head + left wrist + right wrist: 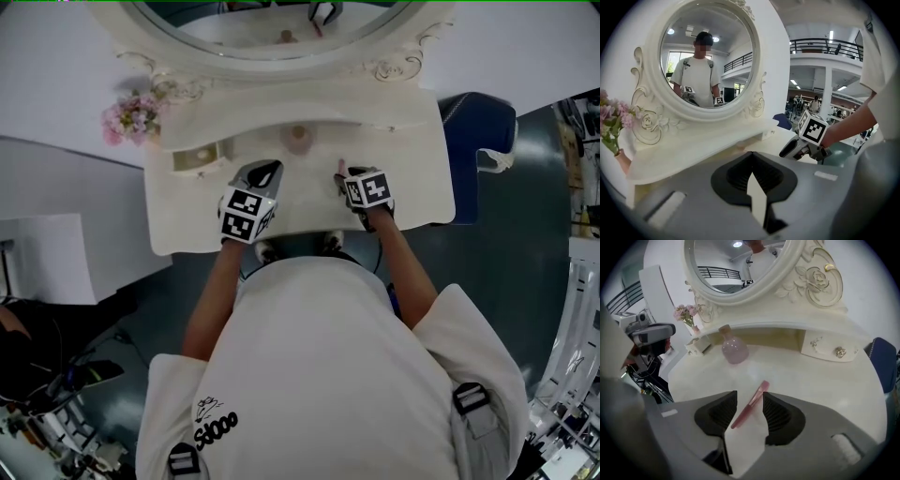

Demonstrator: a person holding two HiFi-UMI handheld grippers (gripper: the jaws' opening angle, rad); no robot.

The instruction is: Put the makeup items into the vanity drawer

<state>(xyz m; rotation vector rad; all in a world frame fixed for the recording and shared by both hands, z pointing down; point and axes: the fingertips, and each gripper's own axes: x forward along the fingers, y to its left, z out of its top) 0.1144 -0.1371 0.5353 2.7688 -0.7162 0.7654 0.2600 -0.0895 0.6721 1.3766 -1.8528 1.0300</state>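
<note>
Cream-white table (309, 202), head view: left tool (265, 175) and right tool (343, 178) side by side above it. Left gripper view: jaws pressed together, empty. Right gripper view: jaws narrowly apart, pink makeup stick (750, 405) lying between them; pink bottle (734, 350) beyond.

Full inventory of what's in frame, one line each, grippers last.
vanity table: 1, cream, centre
mirror: 1, oval, cream frame, back of table
open drawer: 1, cream, under shelf, left
closed drawer: 1, cream, gold knob, under shelf, right
flowers: 1 bunch, pink, table's left
bottle: 1, pink, tabletop, middle
makeup stick: 1, pink, on tabletop between right jaws
chair: 1, blue, right of table
left gripper: grey, jaws together, empty
right gripper: grey, jaws apart
</note>
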